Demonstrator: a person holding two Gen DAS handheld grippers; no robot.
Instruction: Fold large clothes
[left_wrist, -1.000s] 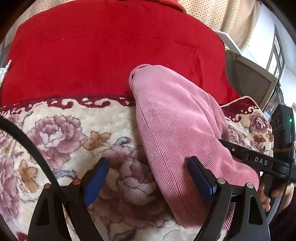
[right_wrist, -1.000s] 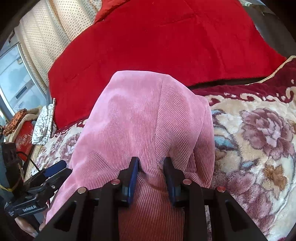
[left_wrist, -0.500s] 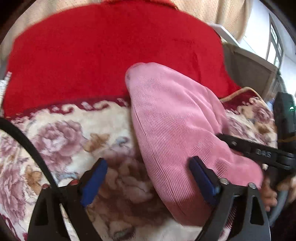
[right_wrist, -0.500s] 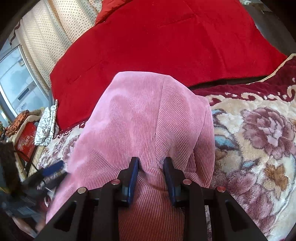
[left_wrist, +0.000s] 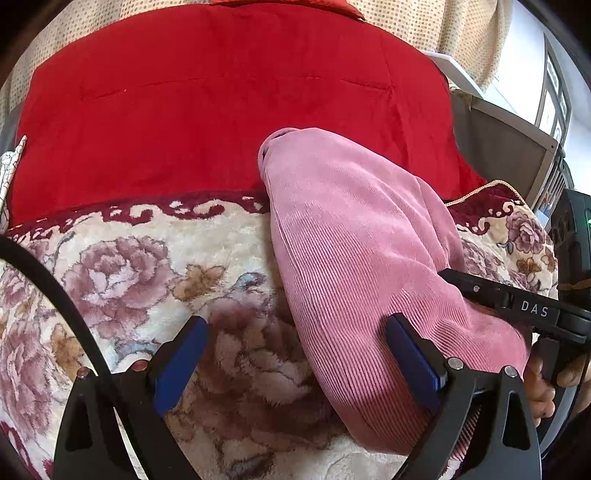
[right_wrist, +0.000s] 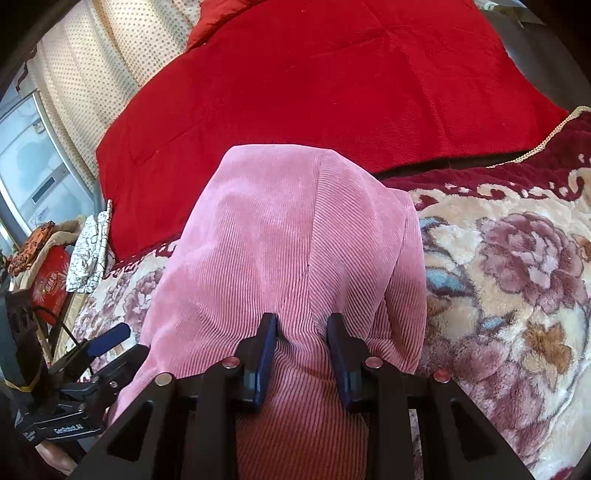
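A pink corduroy garment (left_wrist: 354, 254) lies in a long folded bundle on a floral plush blanket (left_wrist: 122, 266). It also shows in the right wrist view (right_wrist: 280, 236). My left gripper (left_wrist: 295, 350) is open, low over the blanket. Its right finger rests against the garment's left side and its left finger is over bare blanket. My right gripper (right_wrist: 301, 332) is shut on a bunched ridge of the garment's near end. The right gripper shows at the right edge of the left wrist view (left_wrist: 517, 302), and the left gripper shows at the lower left of the right wrist view (right_wrist: 107, 339).
A red quilt (left_wrist: 221, 107) lies behind the garment, against a dotted beige curtain (right_wrist: 92, 85). A grey headboard or panel (left_wrist: 509, 155) stands at the right. A black-and-white cloth (right_wrist: 88, 251) and a red box (right_wrist: 51, 280) sit off the blanket's left edge.
The left gripper shifted briefly and came back to nearly the same place, still open. The right gripper has stayed shut on the garment.
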